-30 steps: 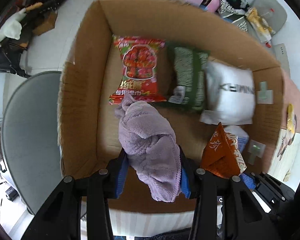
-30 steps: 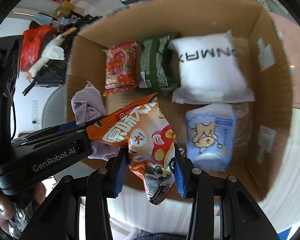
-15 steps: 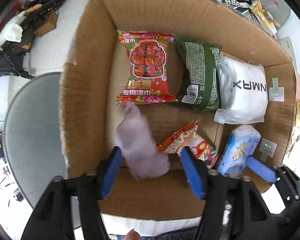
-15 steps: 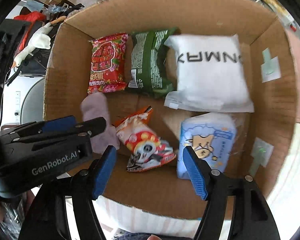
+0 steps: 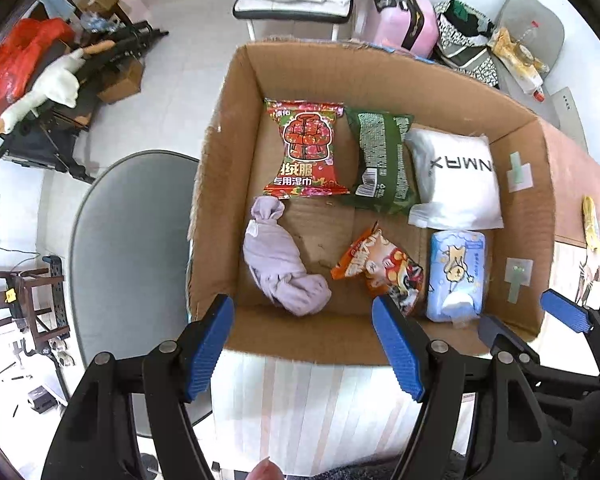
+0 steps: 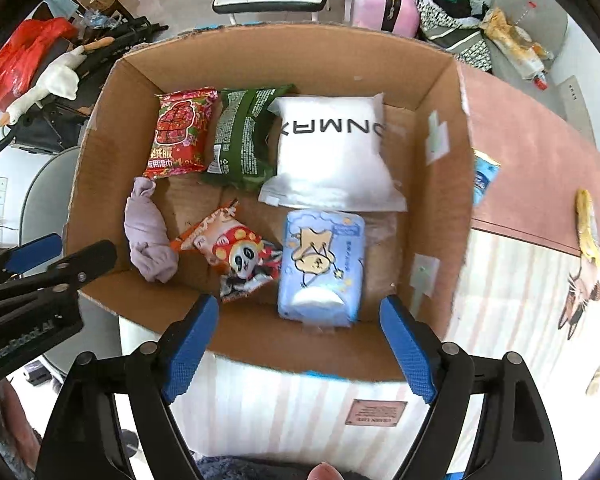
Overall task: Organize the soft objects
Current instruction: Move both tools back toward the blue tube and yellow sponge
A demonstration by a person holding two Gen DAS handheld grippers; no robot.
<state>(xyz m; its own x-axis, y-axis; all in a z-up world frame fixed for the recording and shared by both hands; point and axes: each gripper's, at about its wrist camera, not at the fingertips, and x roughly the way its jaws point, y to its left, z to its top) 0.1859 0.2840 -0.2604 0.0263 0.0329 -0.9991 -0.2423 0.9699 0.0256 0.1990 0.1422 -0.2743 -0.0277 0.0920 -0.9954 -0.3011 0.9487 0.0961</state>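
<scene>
Six soft items lie in the cardboard box (image 5: 228,184), both my grippers spread wide and empty above its near wall, the lilac towel (image 5: 280,258) lying lengthwise nearest my left gripper (image 5: 304,346), away from my right gripper (image 6: 300,344).

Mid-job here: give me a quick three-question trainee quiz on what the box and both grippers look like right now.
1. True or false: the left gripper is shut on the purple cloth.
2. Which item lies directly beside the blue tissue pack, toward the cloth? A) orange snack bag B) a glass jar C) a book
3. Fill in: the white pouch lies inside the ____ box.

Key: 1 false, both the left and the right gripper are open and empty; 2 A; 3 cardboard.
</scene>
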